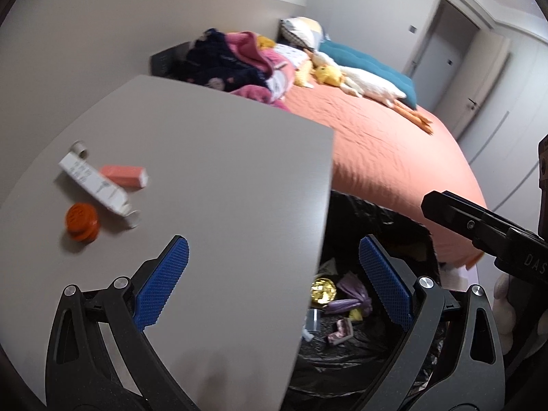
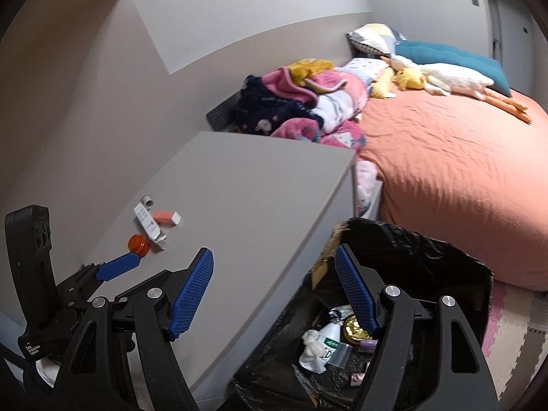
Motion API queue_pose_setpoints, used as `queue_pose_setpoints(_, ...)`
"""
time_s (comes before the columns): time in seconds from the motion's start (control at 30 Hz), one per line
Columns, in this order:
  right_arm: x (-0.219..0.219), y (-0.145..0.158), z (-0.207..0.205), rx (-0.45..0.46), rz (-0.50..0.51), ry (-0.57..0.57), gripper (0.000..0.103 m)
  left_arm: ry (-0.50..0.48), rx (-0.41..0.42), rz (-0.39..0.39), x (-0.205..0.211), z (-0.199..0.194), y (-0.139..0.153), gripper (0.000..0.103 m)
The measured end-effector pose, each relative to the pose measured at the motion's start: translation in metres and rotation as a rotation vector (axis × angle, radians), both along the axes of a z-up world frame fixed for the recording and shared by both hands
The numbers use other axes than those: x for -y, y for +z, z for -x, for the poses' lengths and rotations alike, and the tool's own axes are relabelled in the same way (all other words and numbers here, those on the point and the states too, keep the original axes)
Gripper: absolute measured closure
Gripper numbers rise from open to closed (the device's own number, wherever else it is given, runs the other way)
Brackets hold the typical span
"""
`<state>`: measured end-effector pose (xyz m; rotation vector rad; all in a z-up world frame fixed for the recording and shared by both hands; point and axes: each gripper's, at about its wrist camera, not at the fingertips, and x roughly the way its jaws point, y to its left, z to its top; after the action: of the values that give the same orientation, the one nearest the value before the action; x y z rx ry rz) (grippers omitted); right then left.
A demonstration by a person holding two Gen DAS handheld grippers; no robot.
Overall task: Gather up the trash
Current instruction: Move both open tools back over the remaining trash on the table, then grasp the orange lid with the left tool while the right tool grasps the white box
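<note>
On the grey tabletop lie an orange cap, a white carton and a pink box, close together at the left; they also show in the right wrist view: cap, carton, pink box. My left gripper is open and empty over the table's right edge. My right gripper is open and empty, between the table and a black-lined trash bin that holds wrappers, a gold foil piece and a small white bottle.
A bed with an orange cover stands behind the bin, with piled blankets, plush toys and pillows. A grey wall runs behind the table. A pink and white floor mat lies at the right. Cupboard doors stand beyond the bed.
</note>
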<state>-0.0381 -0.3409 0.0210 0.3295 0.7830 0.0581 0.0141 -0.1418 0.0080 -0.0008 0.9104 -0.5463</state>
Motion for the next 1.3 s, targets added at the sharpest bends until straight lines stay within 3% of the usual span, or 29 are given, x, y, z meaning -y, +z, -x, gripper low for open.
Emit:
queue_pose_setpoints(0.67,-0.079,-0.016,-0.051,-0.013,0.017,0.204,0.029,0.2,-0.002,-0.026,-0.087,-0.019,-0.02,0.007)
queue_pose_setpoints(0.8,-0.094,-0.021,-0.064,-0.029,0.011,0.235,0.029,0.231,0.001,-0.029,-0.105,-0.026,-0.023,0.017)
queue_pose_setpoints(1.07,-0.128,-0.026,-0.09,-0.048,0.007,0.321,0.045,0.268,-0.034,-0.03,-0.132,-0.044,-0.035,0.035)
queue_pose_setpoints(1.3,-0.153,-0.03,-0.108,-0.059,0.013,0.365,0.048,0.287,-0.059,-0.06,-0.142,-0.065,-0.05,0.036)
